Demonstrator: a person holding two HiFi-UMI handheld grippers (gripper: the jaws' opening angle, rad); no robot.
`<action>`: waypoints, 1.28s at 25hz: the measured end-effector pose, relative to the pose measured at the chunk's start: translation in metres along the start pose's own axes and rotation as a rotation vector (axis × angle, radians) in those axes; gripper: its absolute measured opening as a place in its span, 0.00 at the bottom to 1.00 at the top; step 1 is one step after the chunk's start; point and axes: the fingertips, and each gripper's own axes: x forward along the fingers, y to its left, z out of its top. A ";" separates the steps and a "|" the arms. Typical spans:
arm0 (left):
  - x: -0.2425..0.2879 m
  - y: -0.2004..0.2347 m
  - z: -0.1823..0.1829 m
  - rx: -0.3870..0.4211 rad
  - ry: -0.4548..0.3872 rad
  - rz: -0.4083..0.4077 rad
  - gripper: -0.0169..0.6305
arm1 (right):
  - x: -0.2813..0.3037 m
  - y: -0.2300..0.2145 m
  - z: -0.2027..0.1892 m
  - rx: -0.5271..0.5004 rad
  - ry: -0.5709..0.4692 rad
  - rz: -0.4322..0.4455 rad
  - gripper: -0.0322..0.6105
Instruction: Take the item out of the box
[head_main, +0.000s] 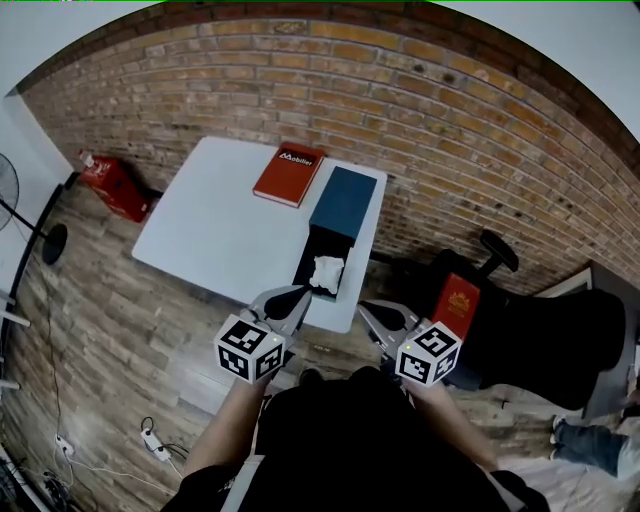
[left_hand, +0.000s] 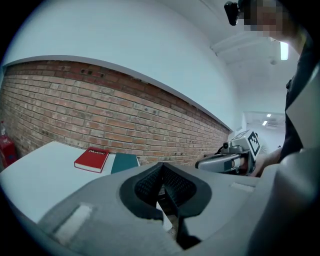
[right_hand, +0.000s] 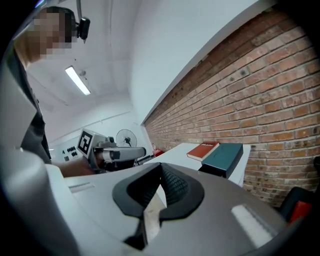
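The white table (head_main: 205, 235) stands against a brick wall, with the person at its near edge, so everything on it lies within forward reach. The box (head_main: 343, 200) sits along the table's right side, lengthwise toward the person. Its teal cover takes up the far half, and the black inner tray (head_main: 305, 268) shows at the near end, probably drawn out that way so the contents face whoever reaches in. A red book (head_main: 289, 174) lies just beside the box's far end, flat and apart from the work; it seems to play no part in the task.

The item (head_main: 328, 270) – a small white crumpled thing, perhaps paper or cloth – is in the open tray, not yet lifted.

The left gripper (head_main: 292, 297) hovers at the table's near edge, just short of the tray, jaws pressed together on nothing. The right gripper (head_main: 372, 312) is off the table's corner, its jaws likewise closed and empty. Both point roughly toward the box, so this looks like an approach – the jaws would need to spread before either could pinch the item.
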 end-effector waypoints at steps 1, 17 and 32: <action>0.000 0.007 0.000 0.000 0.001 0.000 0.03 | 0.006 0.003 -0.001 -0.006 0.005 0.001 0.05; 0.052 0.069 0.006 -0.013 0.053 0.031 0.03 | 0.042 -0.070 0.023 0.037 0.014 -0.035 0.05; 0.120 0.082 -0.084 -0.092 0.290 -0.014 0.09 | 0.050 -0.131 0.012 0.109 0.080 -0.062 0.05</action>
